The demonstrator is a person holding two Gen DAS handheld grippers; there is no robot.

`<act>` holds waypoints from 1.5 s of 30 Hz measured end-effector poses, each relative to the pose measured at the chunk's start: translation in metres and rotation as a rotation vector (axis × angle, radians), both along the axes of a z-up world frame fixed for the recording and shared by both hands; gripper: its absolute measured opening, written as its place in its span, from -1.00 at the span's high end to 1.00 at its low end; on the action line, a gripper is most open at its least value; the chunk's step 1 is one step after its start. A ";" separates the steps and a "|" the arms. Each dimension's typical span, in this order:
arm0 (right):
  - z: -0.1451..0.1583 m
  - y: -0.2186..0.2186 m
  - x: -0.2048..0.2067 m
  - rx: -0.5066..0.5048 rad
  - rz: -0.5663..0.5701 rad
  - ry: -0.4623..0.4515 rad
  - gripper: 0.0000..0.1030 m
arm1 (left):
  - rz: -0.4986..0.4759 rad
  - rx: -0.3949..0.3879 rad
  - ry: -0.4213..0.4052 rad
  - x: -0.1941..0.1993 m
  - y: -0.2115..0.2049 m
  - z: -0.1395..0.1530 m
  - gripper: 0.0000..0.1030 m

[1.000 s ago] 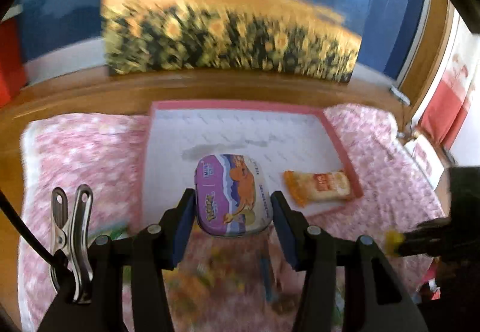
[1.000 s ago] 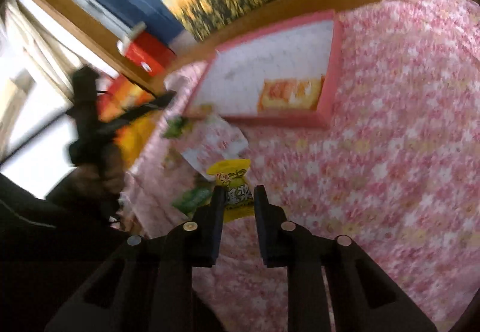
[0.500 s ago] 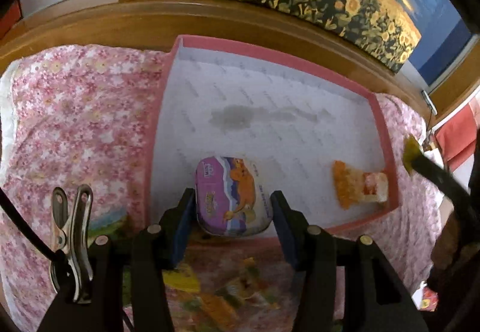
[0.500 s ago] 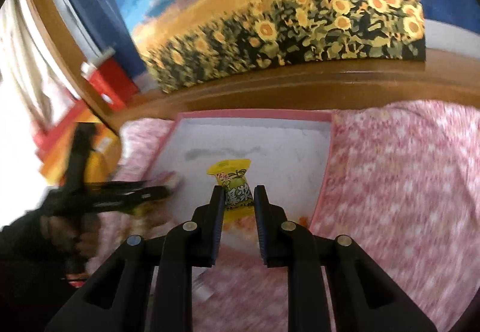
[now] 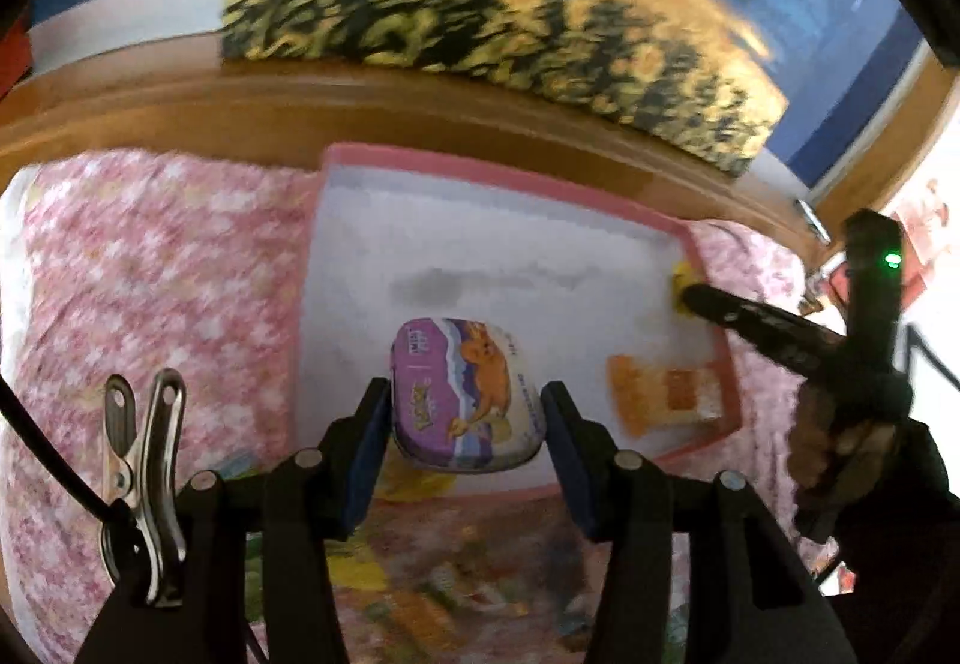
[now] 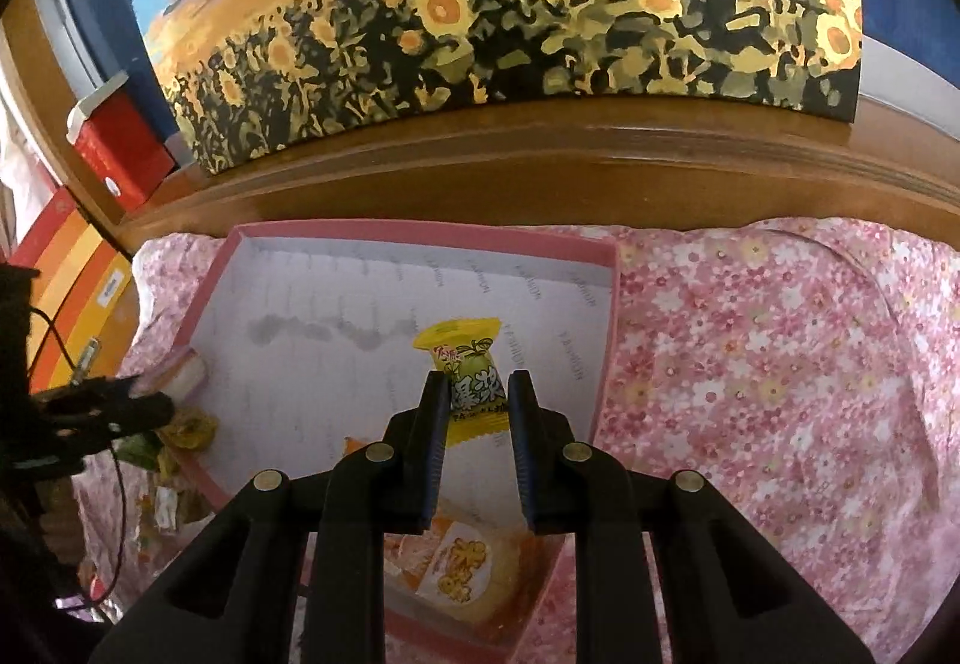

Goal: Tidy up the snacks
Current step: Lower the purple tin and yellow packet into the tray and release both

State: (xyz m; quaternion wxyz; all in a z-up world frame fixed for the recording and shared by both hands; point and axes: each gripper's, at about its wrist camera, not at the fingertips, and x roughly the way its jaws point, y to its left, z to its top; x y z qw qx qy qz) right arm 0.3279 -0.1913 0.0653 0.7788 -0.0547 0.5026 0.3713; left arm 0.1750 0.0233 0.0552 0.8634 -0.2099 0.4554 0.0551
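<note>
We have two snacks in hand over the pink tray (image 6: 606, 304). Our left gripper (image 5: 462, 424) is clamped across the short sides of the purple tin (image 5: 465, 394), which hangs just above the tray's near edge. It looks rigid and smooth, so we hold it flat-sided and firmly, since a glossy lid can slide between the pads. Our right gripper (image 6: 477, 406) pinches the yellow candy packet (image 6: 471, 382) by its lower half, above the tray floor. The packet is light and crinkly; gripping the filled middle rather than the frilled end should keep it from twisting. An orange pastry packet (image 6: 462, 568) already lies in the tray below, probably soft, though the left view is too blurred to confirm.
</note>
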 end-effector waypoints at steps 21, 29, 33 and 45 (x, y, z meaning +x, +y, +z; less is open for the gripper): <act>-0.001 -0.004 0.002 -0.060 0.012 -0.017 0.59 | 0.043 -0.003 0.070 -0.005 -0.008 0.002 -0.24; 0.001 -0.010 0.003 -0.048 0.005 -0.013 0.59 | -0.099 -0.037 0.047 0.037 -0.035 -0.020 0.12; 0.007 -0.009 0.000 -0.035 0.032 -0.032 0.40 | -0.102 -0.021 0.020 0.038 -0.030 -0.021 0.11; -0.012 0.036 -0.009 -0.247 0.199 -0.079 0.77 | -0.089 0.291 0.112 0.015 -0.031 -0.021 0.09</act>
